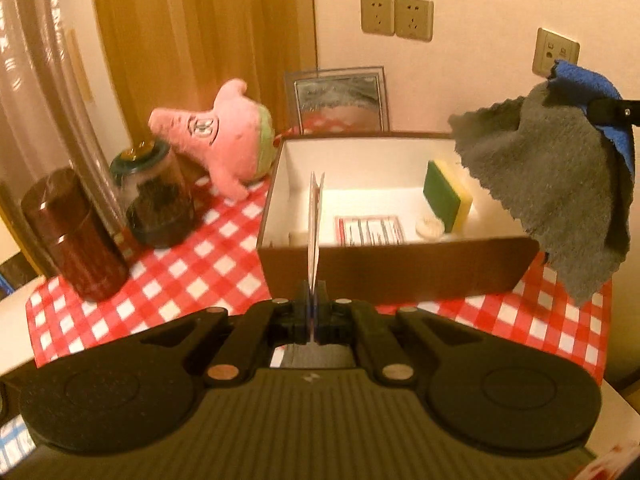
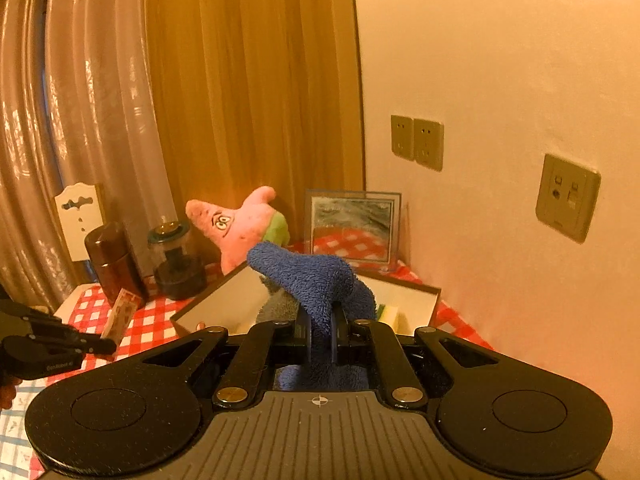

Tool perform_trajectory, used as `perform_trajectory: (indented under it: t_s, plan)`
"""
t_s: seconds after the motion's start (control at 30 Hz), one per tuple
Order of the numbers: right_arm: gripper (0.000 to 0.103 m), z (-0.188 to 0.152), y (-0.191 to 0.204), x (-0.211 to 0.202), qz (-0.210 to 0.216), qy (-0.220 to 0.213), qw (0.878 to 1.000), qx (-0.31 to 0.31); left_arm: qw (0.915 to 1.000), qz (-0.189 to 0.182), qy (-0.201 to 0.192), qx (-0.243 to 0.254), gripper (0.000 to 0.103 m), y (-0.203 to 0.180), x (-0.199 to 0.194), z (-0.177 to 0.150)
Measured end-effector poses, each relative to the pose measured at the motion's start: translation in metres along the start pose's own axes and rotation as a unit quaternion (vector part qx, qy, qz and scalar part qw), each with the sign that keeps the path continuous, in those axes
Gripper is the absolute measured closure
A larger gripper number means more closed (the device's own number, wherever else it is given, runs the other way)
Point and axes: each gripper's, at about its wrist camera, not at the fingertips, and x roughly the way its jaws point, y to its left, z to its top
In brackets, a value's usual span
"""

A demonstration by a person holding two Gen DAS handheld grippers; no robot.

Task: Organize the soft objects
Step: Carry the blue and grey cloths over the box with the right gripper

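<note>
My left gripper [image 1: 314, 304] is shut on a thin red-and-white card pack [image 1: 315, 224], seen edge-on above the near wall of the brown box [image 1: 400, 268]. The same left gripper [image 2: 108, 346] and card pack [image 2: 120, 314] appear at the left of the right wrist view. My right gripper [image 2: 320, 332] is shut on a blue and grey cloth [image 2: 316, 280]. That cloth [image 1: 560, 184] hangs in the air over the box's right end, pinched by the right gripper [image 1: 600, 110]. A green and yellow sponge [image 1: 446, 196] stands inside the box. A pink starfish plush [image 1: 224, 136] leans on a jar behind the box.
A dark brown canister [image 1: 76, 232] and a glass jar [image 1: 160, 196] stand left of the box on the red checked tablecloth [image 1: 192, 280]. A picture frame [image 1: 340, 98] leans on the wall behind. A red-bordered card [image 1: 370, 230] and a small white round thing [image 1: 430, 226] lie in the box.
</note>
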Motion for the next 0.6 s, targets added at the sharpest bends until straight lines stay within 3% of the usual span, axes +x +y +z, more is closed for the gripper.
perform_trajectory:
  t_s: [0.33,0.6]
  plan:
    - [0.095,0.025,-0.008,0.021,0.004,-0.015,1.0,-0.014,0.9997,-0.01,-0.018,0.016,0.1,-0.005,0.016,0.053]
    - [0.095,0.044,-0.013,0.053,0.003,-0.022,0.999,-0.037,0.9996,-0.019,-0.008,0.019,0.1,-0.016,0.047,0.087]
